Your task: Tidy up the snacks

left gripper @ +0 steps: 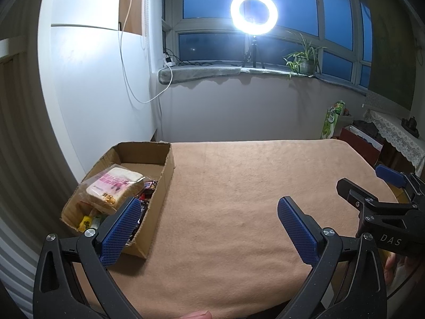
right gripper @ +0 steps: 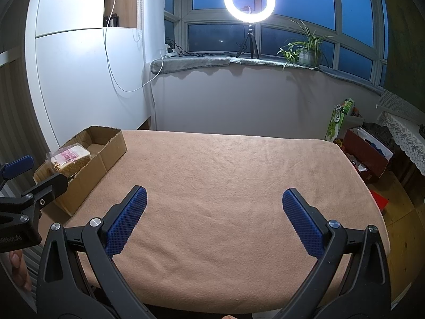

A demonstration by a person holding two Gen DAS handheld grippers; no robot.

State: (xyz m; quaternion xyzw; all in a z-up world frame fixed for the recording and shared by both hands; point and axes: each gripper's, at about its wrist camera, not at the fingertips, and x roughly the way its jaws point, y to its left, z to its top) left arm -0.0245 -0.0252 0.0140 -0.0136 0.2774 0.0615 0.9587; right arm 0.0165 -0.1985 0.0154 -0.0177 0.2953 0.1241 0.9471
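A cardboard box (left gripper: 166, 183) stands at the left edge of the tan-covered table (left gripper: 239, 199). It holds a bagged sandwich (left gripper: 115, 187) on top of several wrapped snacks, among them dark candy bars (left gripper: 147, 190) and a yellow pack (left gripper: 85, 222). My left gripper (left gripper: 209, 214) is open and empty, just right of the box's near end. My right gripper (right gripper: 215, 206) is open and empty above the table's near middle. The box (right gripper: 111, 150) and sandwich (right gripper: 70, 159) show at the left of the right wrist view. The right gripper's side shows in the left wrist view (left gripper: 372, 199).
A window sill behind the table carries a ring light on a tripod (right gripper: 249, 0) and a potted plant (right gripper: 305, 50). A white cabinet (left gripper: 93, 93) stands at the left. Boxes and a green bag (right gripper: 342, 119) sit on the floor at the right.
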